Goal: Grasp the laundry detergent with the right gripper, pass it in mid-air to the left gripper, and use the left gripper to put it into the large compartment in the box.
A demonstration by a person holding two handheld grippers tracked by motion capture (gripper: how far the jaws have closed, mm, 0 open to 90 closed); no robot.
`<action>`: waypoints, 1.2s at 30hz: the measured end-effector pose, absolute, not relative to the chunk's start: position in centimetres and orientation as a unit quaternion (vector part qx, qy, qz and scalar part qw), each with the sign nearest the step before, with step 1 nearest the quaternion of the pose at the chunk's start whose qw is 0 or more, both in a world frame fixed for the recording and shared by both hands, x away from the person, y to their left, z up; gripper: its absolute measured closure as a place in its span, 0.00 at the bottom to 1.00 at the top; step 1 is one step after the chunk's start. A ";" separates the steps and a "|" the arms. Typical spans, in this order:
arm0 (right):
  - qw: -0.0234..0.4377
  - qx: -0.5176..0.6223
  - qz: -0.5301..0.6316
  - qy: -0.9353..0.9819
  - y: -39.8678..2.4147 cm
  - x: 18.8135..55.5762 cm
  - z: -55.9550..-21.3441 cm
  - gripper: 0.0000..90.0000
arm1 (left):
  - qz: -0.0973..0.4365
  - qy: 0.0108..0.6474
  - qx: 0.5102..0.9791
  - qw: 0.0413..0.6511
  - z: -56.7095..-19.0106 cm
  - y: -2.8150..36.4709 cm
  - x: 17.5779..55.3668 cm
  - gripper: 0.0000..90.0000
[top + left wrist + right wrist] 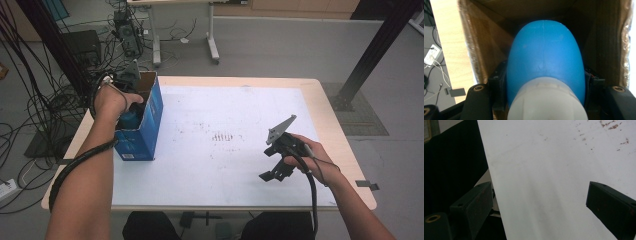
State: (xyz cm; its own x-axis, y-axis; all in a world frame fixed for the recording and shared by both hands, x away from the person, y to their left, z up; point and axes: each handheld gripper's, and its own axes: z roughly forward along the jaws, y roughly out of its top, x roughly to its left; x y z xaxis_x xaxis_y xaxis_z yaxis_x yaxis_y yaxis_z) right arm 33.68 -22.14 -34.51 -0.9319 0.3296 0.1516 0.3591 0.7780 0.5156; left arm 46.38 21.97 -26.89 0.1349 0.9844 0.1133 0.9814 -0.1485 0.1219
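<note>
Smooth blue rounded bulb (545, 57) clamped by left gripper (545, 87) inside cardboard box (484, 50).

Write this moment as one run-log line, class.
left gripper: shut on blue bulb, inside blue box | right gripper: open, empty, over white table

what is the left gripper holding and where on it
The left gripper holds a blue egg-shaped thing by its two sides, inside the blue box.
</note>
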 end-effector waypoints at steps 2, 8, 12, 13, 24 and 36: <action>0.026 -0.183 -0.277 -0.943 -22.1 33.7 -34.5 0.08 | 0.084 0.652 0.754 0.008 -26.9 21.9 46.4 0.42; 0.026 -0.182 -0.278 -0.943 -22.1 33.7 -34.4 0.08 | 0.084 0.652 0.754 0.011 -27.0 22.0 46.3 0.42; 0.026 -0.184 -0.277 -0.943 -22.1 33.6 -34.5 0.08 | 0.085 0.653 0.753 0.014 -27.0 22.1 46.3 0.42; 0.027 -0.184 -0.277 -0.943 -22.1 33.6 -34.5 0.08 | 0.085 0.653 0.752 0.014 -27.0 22.1 46.3 0.42; 0.028 -0.181 -0.255 -0.950 -22.0 33.6 -34.1 0.07 | 0.084 0.655 0.751 0.019 -27.0 22.3 46.2 0.42; 0.024 -0.185 -0.240 -0.953 -22.3 33.5 -33.8 0.07 | 0.085 0.655 0.751 0.023 -27.1 22.4 46.2 0.42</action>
